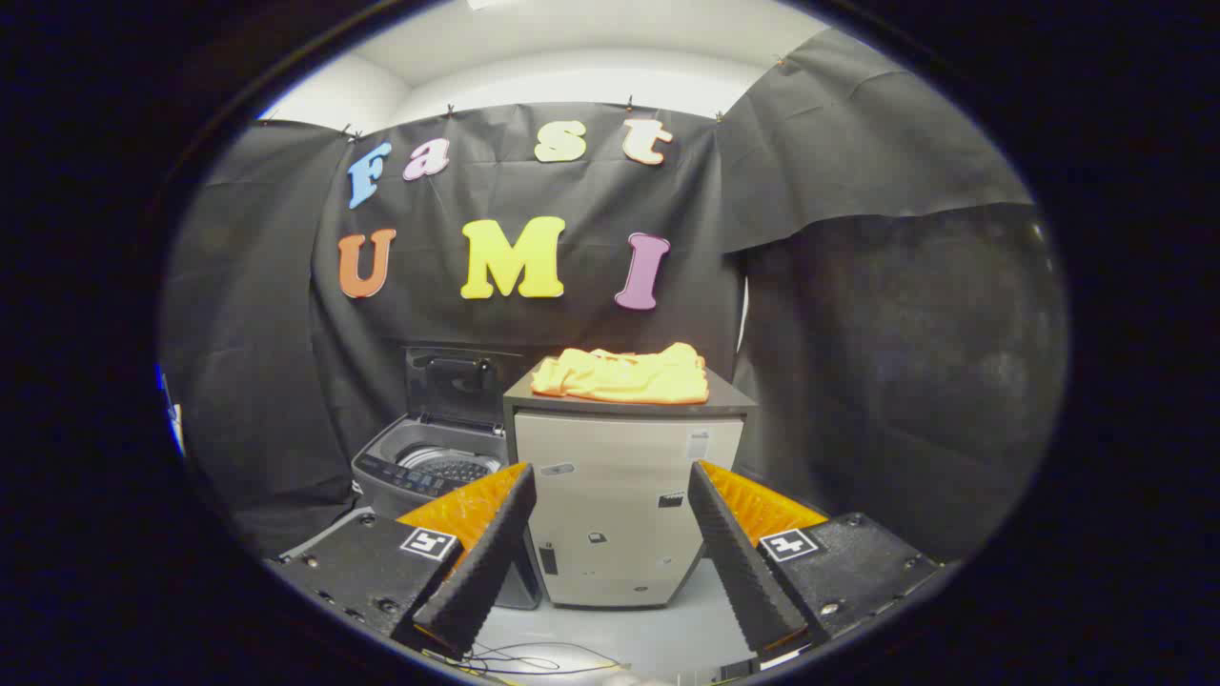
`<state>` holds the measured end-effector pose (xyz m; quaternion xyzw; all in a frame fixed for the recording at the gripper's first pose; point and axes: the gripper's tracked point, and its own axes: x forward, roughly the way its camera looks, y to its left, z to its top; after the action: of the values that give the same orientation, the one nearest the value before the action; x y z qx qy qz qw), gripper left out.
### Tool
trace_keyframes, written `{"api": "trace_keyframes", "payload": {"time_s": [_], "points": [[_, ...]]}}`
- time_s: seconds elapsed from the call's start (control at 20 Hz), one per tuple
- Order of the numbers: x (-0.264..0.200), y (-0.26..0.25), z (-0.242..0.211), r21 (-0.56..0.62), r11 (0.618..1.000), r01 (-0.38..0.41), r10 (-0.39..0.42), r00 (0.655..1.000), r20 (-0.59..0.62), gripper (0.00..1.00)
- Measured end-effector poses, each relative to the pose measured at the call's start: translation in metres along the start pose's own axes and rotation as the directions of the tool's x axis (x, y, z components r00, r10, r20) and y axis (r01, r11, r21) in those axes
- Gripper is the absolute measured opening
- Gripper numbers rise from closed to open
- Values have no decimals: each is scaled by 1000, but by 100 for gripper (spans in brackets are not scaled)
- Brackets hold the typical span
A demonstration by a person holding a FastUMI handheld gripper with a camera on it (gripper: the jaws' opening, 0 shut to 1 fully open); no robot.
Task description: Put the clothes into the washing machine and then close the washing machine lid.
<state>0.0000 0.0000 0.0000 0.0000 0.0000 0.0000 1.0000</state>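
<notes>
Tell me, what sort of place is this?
Probably a staged laundry booth: a small grey top-loading washing machine with its lid up, a pale cabinet bearing folded yellow clothes; open gripper empty.

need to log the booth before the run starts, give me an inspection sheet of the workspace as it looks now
surface: dark cabinet top on a pale cabinet; pale floor below.
job's things: yellow clothes heaped on the cabinet top; washing machine beside the cabinet, lid raised, drum open.
clutter: nothing seen.
gripper: gripper open, holding nothing, fingers either side of the cabinet front, clothes well beyond them.
cables: thin wires on the floor near the fingers.
surroundings: black cloth wall behind and to both sides; white ceiling above.
</notes>
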Motion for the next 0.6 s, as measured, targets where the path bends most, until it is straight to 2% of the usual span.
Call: {"api": "trace_keyframes", "payload": {"time_s": [0.6], "points": [[-2, 6, -11, 5, 1000, 9, -9, 1000, -7, 100]]}}
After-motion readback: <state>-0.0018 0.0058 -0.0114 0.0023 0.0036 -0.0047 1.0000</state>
